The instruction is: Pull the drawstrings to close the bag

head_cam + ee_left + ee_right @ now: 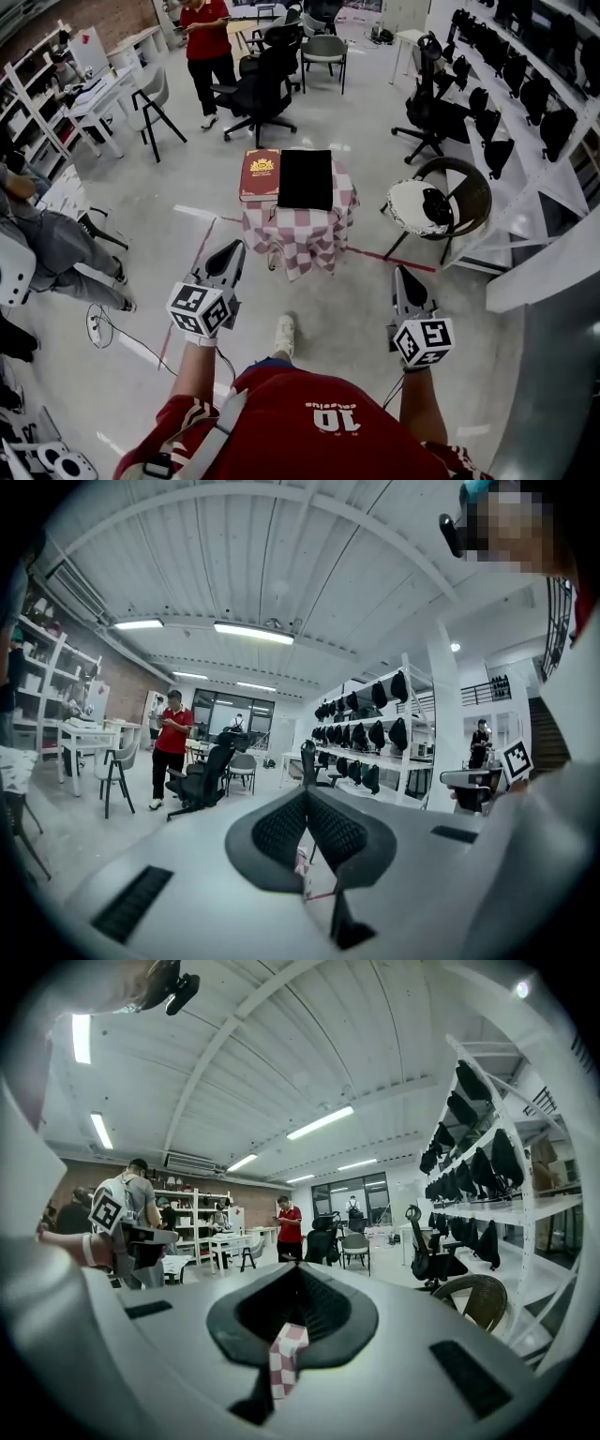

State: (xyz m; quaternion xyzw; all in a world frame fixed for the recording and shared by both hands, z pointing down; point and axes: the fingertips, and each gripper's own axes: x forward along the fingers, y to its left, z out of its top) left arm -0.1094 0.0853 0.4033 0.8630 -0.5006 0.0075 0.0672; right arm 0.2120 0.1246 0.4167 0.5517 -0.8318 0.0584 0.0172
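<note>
Approach step. My left gripper [233, 251] and right gripper [402, 274] are closed, empty, below the centre-frame checkered table [302, 240]; I must close in and find the drawstrings.

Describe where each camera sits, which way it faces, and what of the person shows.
Head view: on the head, steeply down at the checked table; shows shirt, shoe, left hand-held gripper and right hand-held gripper.
Left gripper view: on the left one, level across the room; shows its shut jaws and the right one.
Right gripper view: the same, mirrored.
All show the bystander in red.
</note>
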